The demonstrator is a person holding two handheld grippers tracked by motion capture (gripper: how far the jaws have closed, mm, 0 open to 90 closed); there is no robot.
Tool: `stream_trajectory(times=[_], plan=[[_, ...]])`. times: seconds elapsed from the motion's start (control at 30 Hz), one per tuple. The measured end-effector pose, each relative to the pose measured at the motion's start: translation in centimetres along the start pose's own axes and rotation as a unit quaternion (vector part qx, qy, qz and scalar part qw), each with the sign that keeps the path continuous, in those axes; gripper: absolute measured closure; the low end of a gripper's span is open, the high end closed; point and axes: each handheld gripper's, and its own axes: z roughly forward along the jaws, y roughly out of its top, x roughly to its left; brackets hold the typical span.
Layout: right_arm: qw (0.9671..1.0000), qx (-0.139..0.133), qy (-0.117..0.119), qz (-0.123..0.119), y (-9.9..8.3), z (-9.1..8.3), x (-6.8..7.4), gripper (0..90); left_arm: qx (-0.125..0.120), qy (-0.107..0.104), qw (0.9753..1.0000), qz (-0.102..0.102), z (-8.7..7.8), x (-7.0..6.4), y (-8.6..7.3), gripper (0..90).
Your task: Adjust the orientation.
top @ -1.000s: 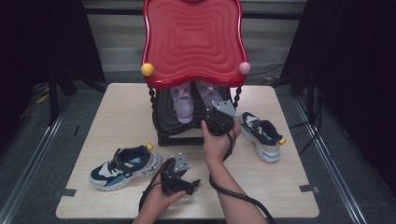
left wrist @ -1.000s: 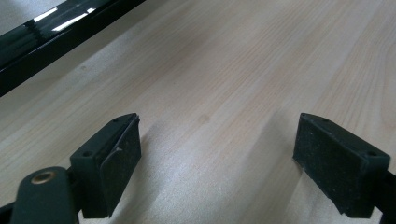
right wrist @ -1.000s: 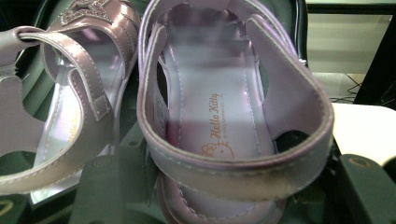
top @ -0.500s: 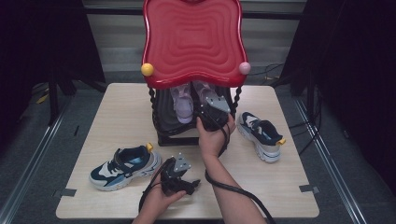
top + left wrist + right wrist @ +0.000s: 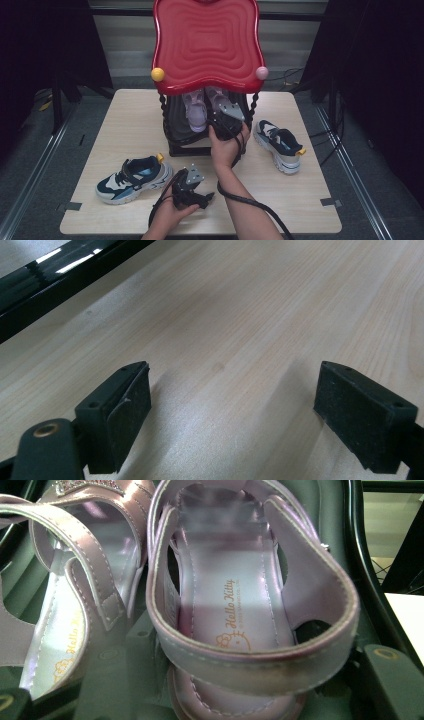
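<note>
Two lilac sandals stand side by side on the lower shelf of a black rack (image 5: 172,136) with a red wavy top (image 5: 205,45). The right sandal (image 5: 235,605) (image 5: 218,97) has its heel strap between the jaws of my right gripper (image 5: 240,690) (image 5: 220,113), which is open and reaches in under the red top. The left sandal (image 5: 75,595) (image 5: 195,114) stands beside it. Near the table's front edge, my left gripper (image 5: 191,181) (image 5: 230,405) rests low over bare wood. It is open and holds nothing.
A navy and white sneaker (image 5: 132,177) lies at the front left of the wooden table (image 5: 125,115). Its mate (image 5: 277,145) lies to the right of the rack. The rack's black base rail (image 5: 60,270) runs ahead of the left gripper. Cables trail off the front edge.
My right gripper has pushed a little farther into the rack, up to the right sandal's heel. The left gripper has stayed put.
</note>
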Motion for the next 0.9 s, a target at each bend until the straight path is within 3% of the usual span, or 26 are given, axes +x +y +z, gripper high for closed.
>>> stream_trajectory(times=[0.23, 0.9], plan=[[0.9999, 0.006, 0.008, 0.010, -0.32, 0.17, -0.03, 36.1, 0.000, 0.000, 1.0000, 0.000, 0.00, 0.00, 0.00, 14.4], [0.9988, 0.030, 0.036, 0.010, -0.94, 0.35, -0.23, 31.9, 0.000, 0.000, 1.0000, 0.001, 0.00, 0.01, 0.00, 14.4]])
